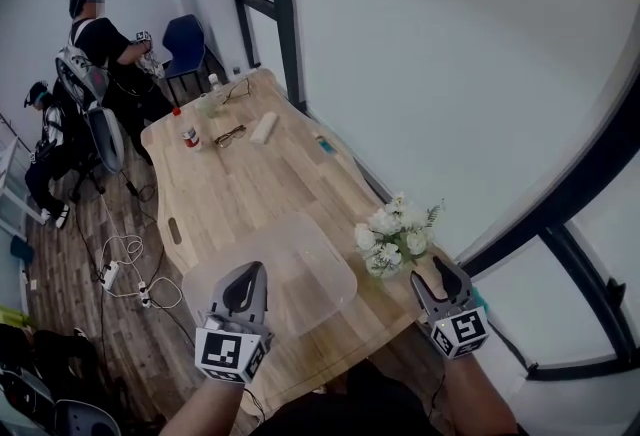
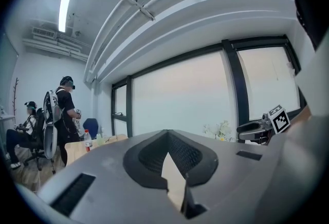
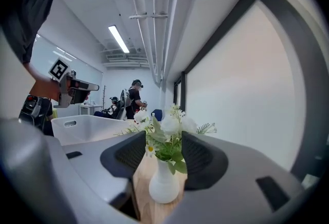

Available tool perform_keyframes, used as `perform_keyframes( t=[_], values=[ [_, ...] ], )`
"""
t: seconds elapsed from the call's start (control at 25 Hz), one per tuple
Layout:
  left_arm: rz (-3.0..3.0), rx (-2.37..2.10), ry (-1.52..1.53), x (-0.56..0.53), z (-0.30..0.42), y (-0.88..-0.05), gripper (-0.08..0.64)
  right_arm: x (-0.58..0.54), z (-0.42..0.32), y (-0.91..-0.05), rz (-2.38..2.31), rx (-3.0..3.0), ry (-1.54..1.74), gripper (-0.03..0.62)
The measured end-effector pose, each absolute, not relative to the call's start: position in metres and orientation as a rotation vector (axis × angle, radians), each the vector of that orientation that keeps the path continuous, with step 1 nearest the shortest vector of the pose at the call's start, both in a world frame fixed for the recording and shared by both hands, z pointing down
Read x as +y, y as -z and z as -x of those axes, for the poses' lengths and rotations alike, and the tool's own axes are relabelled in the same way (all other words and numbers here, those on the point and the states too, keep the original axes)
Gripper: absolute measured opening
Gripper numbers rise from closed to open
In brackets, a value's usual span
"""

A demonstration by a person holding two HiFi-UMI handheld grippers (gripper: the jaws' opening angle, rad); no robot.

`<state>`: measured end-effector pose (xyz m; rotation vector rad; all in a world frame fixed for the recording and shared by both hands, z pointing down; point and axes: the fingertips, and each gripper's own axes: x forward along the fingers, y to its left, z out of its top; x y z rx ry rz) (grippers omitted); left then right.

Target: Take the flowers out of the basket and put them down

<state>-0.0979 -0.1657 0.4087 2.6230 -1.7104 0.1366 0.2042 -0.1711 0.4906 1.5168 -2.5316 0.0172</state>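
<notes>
Spread wide, the jaws of the right gripper [image 1: 441, 276] stand clear of the flowers [image 1: 393, 236], whose white vase rests on the table [image 1: 250, 194] beside the basket [image 1: 320, 296] (apparently empty). The jaws of the left gripper [image 1: 245, 276] are pressed together. The task looks essentially done.

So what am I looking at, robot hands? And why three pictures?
No robot here: a person holds a two-jaw gripper in each hand. One picture comes from a camera on the person's head; the other two from cameras riding on the grippers. On the wooden table stand a clear plastic basket and, beside it, a white vase of flowers. The left gripper hangs at the basket's near edge, jaws together, empty. The right gripper is open; in its own view the vase stands between its jaws, not pinched.
</notes>
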Motion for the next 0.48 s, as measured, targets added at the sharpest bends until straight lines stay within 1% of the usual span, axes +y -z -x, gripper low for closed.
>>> perform_keyframes(
  t=[0.2, 0.28, 0.36, 0.48],
  values=[
    [-2.628, -1.691, -0.119, -0.165, 0.101, -0.411, 0.005, -0.165, -0.2, -0.473, -1.553, -2.568, -0.032, 0.225],
    [-2.63, -1.684, -0.125, -0.164, 0.102, -0.414, 0.006, -0.163, -0.2, -0.467, -1.57, -2.577, -0.044, 0.192],
    [-2.63, -1.682, -0.137, -0.161, 0.104, -0.417, 0.005, -0.16, -0.197, -0.462, -1.575, -2.577, -0.033, 0.135],
    [-2.63, -1.689, -0.146, -0.159, 0.109, -0.419, 0.005, -0.157, -0.192, -0.461, -1.573, -2.585, -0.013, 0.098]
  ],
)
